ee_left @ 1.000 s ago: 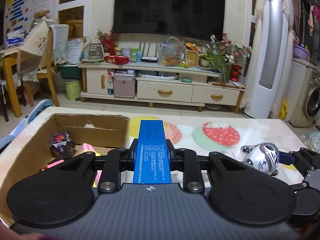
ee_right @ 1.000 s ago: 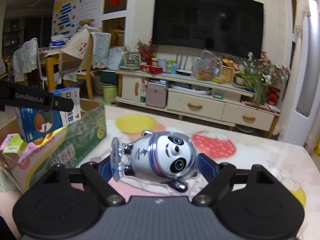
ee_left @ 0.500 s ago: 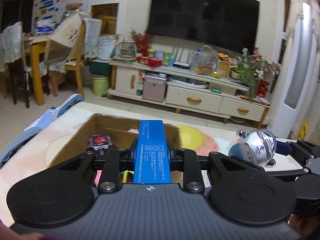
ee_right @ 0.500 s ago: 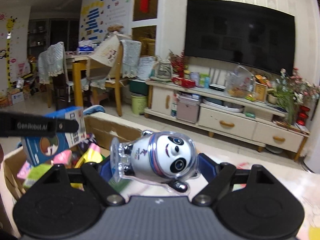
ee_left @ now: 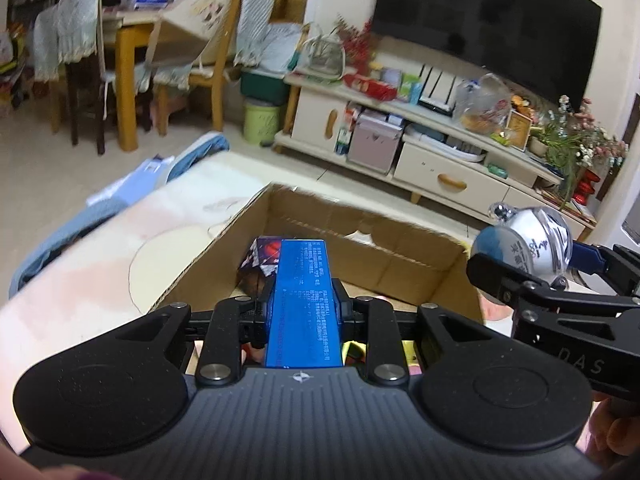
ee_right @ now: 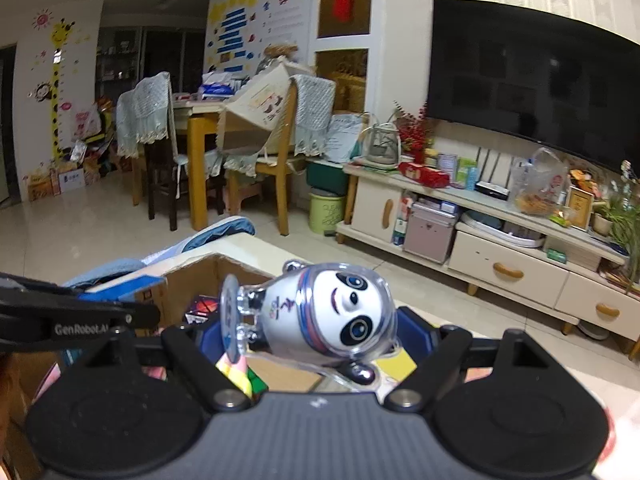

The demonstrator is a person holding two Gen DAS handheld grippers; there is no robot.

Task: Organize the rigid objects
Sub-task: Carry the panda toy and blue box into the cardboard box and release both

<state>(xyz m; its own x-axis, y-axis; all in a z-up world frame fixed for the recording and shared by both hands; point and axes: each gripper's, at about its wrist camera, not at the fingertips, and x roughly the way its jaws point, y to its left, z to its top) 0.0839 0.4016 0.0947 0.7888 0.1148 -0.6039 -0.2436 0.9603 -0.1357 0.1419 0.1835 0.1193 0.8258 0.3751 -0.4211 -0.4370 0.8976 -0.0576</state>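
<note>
My left gripper [ee_left: 305,312] is shut on a long blue box [ee_left: 304,292] and holds it above the open cardboard box [ee_left: 360,232]. A dark patterned polyhedron toy [ee_left: 262,260] lies inside the box. My right gripper [ee_right: 316,332] is shut on a panda figurine in a clear shell [ee_right: 320,316], lying on its side, above the box's near right part. The panda [ee_left: 532,240] and the right gripper [ee_left: 560,300] also show at the right of the left wrist view. The left gripper [ee_right: 60,320] with the blue box [ee_right: 120,284] shows at the left of the right wrist view.
The cardboard box [ee_right: 192,268] sits on a table with a pale patterned cloth [ee_left: 100,264]. Several pink and yellow items [ee_right: 236,364] lie in the box. Beyond are a TV stand [ee_left: 440,160], a TV [ee_left: 480,28], and a wooden table with chairs [ee_left: 132,60].
Both grippers have swung left and moved over the cardboard box, each still holding its object. The box interior now lies directly under them.
</note>
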